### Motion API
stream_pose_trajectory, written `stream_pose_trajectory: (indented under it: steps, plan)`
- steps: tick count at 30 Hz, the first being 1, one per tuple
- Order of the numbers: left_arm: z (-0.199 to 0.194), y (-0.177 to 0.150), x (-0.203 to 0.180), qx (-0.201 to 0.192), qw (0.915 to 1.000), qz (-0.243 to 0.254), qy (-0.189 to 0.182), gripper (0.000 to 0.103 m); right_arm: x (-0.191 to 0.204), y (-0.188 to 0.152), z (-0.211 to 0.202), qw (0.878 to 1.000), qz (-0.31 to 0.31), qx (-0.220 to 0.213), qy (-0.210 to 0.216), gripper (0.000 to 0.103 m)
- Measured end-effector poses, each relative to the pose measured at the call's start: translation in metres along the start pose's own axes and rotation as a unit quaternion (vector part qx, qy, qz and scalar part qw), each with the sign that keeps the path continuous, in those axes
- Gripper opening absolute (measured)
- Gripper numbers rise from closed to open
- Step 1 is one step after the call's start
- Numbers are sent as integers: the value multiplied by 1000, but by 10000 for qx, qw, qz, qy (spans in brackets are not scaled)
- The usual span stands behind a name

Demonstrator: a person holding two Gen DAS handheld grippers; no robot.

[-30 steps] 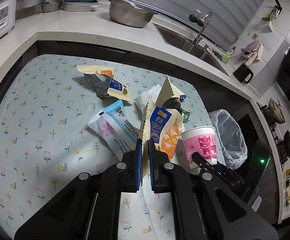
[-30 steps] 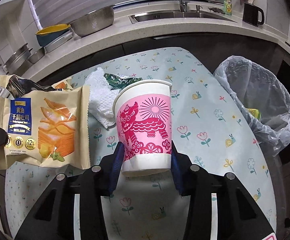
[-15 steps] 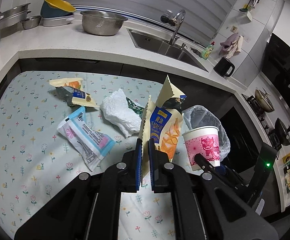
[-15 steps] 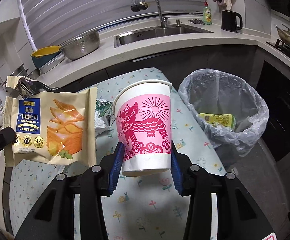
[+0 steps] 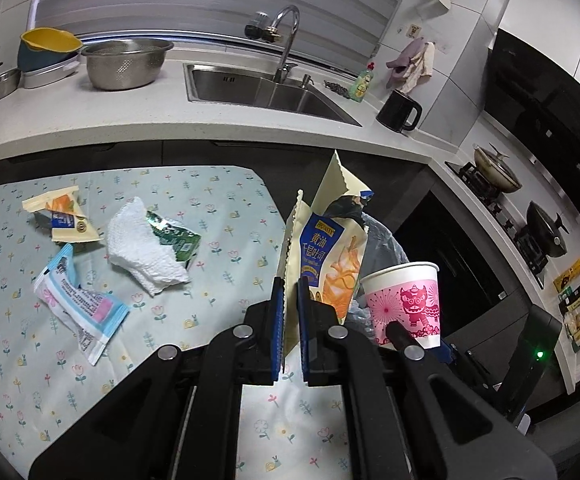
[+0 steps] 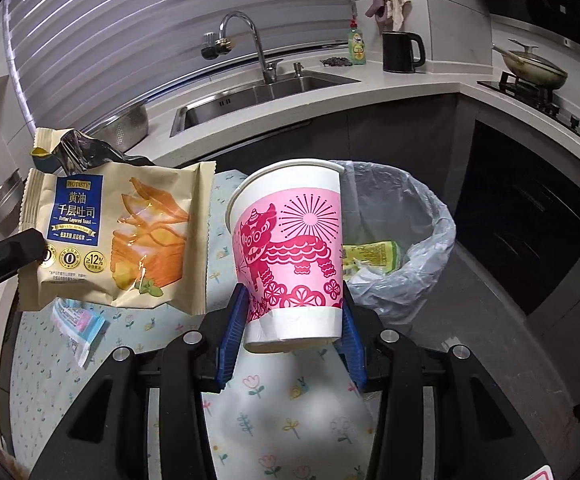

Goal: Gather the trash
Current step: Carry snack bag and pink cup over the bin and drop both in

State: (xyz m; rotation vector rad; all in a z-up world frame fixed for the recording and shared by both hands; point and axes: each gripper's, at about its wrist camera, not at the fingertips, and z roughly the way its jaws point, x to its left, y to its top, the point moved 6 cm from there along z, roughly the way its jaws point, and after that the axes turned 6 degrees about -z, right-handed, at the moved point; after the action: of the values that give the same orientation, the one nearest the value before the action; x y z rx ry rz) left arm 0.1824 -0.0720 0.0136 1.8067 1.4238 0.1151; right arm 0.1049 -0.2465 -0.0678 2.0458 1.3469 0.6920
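Kitchen, bench [image 5: 209, 184] covered with a floral cloth, L-shaped counter behind it.

Nearest: left tongs [image 5: 290, 312] clenched on the bottom edge of a toast wrapper [image 5: 326, 248], held upright off the bench, torn top splayed open. In the right wrist view the same wrapper [image 6: 117, 236] hangs face-on at left, clear of the cloth.

Right tongs [image 6: 292, 320] grasping a pink paper cup [image 6: 290, 248] by its lower wall, blue pads on both sides, jaws partly spread to the cup's width. Cup upright, lifted off the bench, just beside the wrapper, not touching it.

Just past the cup, beyond the bench's right edge: trash bin [image 6: 430, 216] lined with a clear bag, a yellow-green packet [image 6: 370, 254] already inside.

Still on the bench, toward its left side:
- blue-and-pink sachet [image 5: 77, 304], flat, nearest
- crumpled white paper towel [image 5: 141, 248], lying partly over a green wrapper [image 5: 177, 236]
- second torn yellow wrapper [image 5: 61, 216], near the far left corner

Far: counter with sink [image 5: 257, 88] and tap, steel colander [image 5: 125, 62] left of the sink, black kettle [image 5: 398, 112] to its right, stove with pans along the right wall.
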Motion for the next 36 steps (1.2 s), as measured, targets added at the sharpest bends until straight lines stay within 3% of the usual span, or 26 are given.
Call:
stream_pose_trajectory:
  steps: [14,25,28,30,36]
  plan:
    - [83,8,-76,338,9974,560,-313,6,-73,1,21,9979,543,51,-349,42]
    - [138,17,-106,425,9953,792,-365,8,-93,1,40,9960,724,129,-517,42]
    - [145,16,-107,457,9949,842,-329,19,-94,2,45,9958,733,151,-526,42]
    - [145,16,-103,424,9956,777,-319,37,-93,3,49,9959,713,171,-522,42]
    - [135,18,-81,288,9971,705,-91,48,-84,13,58,9971,555,185,-483,42]
